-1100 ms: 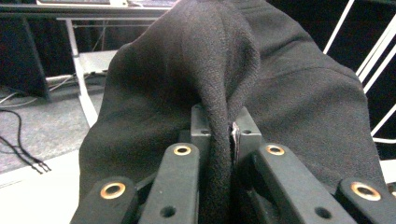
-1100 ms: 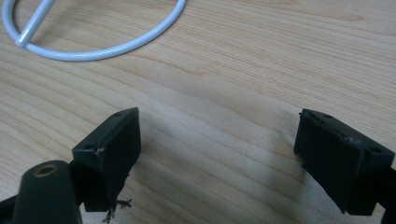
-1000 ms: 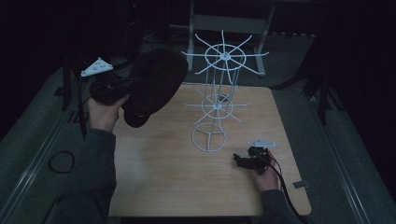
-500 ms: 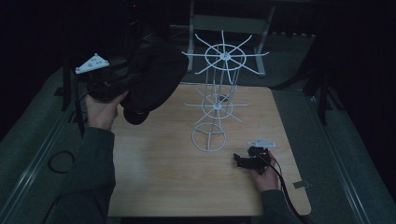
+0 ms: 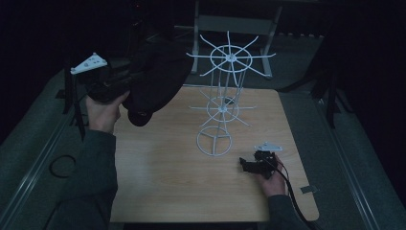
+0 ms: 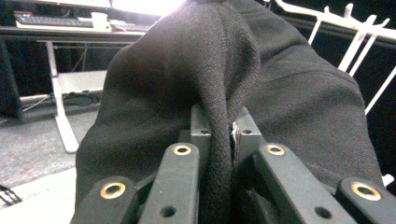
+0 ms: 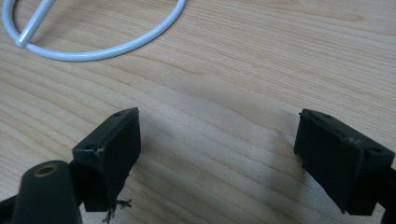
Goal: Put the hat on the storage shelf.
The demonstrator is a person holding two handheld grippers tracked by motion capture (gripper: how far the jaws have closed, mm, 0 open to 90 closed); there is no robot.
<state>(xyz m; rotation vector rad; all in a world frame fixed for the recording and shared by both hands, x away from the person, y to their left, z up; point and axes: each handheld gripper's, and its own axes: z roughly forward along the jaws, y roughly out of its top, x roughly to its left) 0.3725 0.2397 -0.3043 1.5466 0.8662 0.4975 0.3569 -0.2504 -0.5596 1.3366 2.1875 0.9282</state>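
Black soft cloth (image 6: 187, 93) is pinched tight in the left gripper (image 5: 107, 84), at ten o'clock from the white wire rack (image 5: 221, 103); right gripper (image 5: 253, 165) rests wide open on the wooden table (image 5: 163, 182)

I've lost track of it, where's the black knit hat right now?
In the high view the black knit hat hangs at upper left, pinched in the left gripper above the wooden table's far-left corner, just left of the white wire rack.

Matt knit cloth (image 6: 289, 93) (black), wood-grain table (image 7: 261, 60)
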